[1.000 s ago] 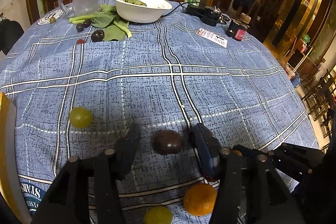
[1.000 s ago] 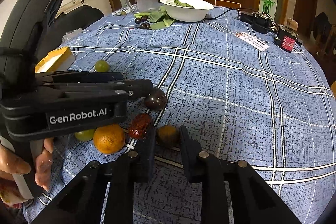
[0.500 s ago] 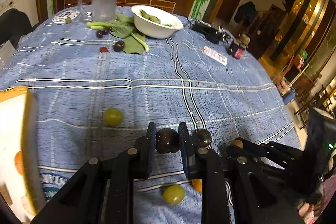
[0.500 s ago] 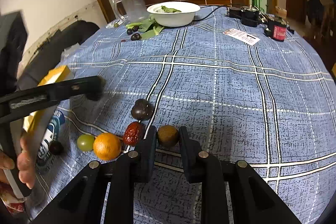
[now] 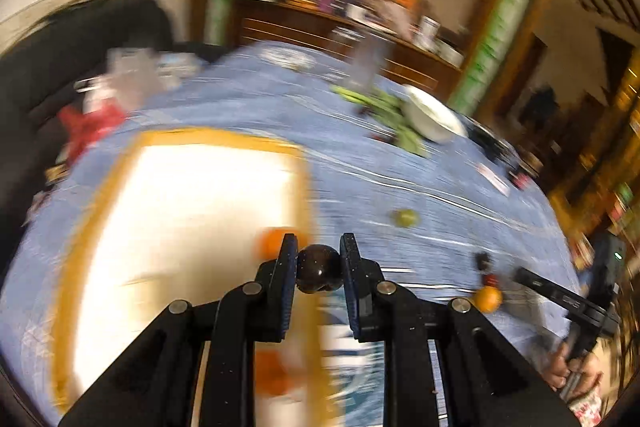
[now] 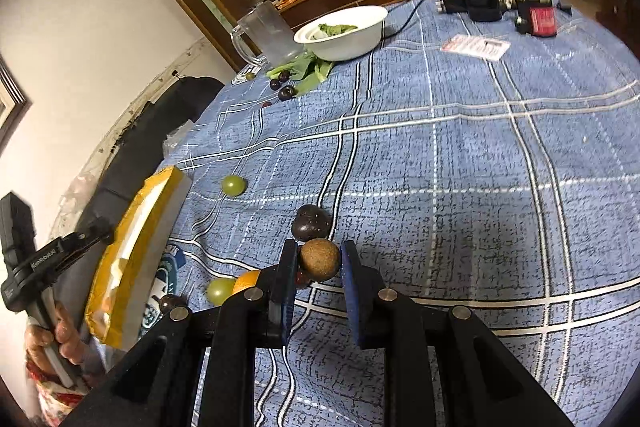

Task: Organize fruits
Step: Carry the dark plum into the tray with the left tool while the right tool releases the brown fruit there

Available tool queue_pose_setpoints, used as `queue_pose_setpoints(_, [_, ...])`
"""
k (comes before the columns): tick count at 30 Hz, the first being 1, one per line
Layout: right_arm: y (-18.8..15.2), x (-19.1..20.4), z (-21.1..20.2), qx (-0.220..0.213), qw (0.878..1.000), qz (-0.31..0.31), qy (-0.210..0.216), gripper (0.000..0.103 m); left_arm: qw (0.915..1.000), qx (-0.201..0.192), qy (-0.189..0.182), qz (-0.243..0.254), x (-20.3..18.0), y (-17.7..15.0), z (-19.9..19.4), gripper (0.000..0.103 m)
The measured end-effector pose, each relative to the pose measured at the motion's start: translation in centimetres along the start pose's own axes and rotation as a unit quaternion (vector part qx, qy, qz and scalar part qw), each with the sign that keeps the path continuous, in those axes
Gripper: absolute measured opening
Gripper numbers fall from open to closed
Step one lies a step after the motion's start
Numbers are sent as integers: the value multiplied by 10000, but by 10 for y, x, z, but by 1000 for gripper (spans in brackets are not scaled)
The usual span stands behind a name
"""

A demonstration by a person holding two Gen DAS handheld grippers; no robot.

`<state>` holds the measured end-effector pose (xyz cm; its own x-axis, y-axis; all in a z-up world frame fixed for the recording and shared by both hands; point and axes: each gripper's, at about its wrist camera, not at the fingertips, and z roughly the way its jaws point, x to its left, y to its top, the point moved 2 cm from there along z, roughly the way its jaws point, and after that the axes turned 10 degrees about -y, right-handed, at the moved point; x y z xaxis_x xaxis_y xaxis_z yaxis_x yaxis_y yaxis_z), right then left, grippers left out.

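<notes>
Clamping a dark plum (image 5: pixel 319 267), left gripper (image 5: pixel 319 269); right gripper (image 6: pixel 319 261) pinches, seemingly, a brown longan (image 6: pixel 320 259).

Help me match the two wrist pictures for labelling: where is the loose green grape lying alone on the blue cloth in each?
Left wrist: green grape right of centre, beyond the fingertips, blurred.
Right wrist: green grape left of centre, beside the yellow-edged box.
Shared landmark: white bowl at the far side of the table.

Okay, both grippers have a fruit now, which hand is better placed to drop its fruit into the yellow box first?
Left, probably. The left gripper holds its dark fruit at the yellow box's rim. The right gripper holds a brown fruit over the tablecloth, away from the box.
</notes>
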<state>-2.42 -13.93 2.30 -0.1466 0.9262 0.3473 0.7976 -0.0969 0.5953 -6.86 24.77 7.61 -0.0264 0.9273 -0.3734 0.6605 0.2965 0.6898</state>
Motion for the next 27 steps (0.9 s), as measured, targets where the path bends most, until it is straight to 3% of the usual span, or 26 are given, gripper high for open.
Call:
queue_pose_setpoints(4, [-1,29,-5,-26,9995,-300,-136,23,9986,-99,351,-372,50,-8,-19,21])
queue_pose_setpoints(8, [-5,86,-6,126,9979,-596,225,23,9950,7,418,-903,92,-17,-20,21])
queue_pose_setpoints(12, [-14,168,5,333,9903,-1162,681,23,9929,24,355,-1135,108,-24,-25,21])
queue_pose_setpoints(17, [-29,245,39,674,9779,-1768,893,24,9913,-41,226,-1298,117,-30,-37,25])
queue_pose_setpoints(21, [-40,286,73,971,9703,-2074,782,24,9913,-73,224,-1297,123,-35,-49,51])
queue_pose_setpoints(24, [-42,297,90,1046,9699,-2109,626,24,9913,-152,302,-1272,126,-35,-58,56])
queue_pose_setpoints(27, [-42,297,91,1062,9716,-2005,665,36,9914,-157,243,-1275,123,-34,-61,60])
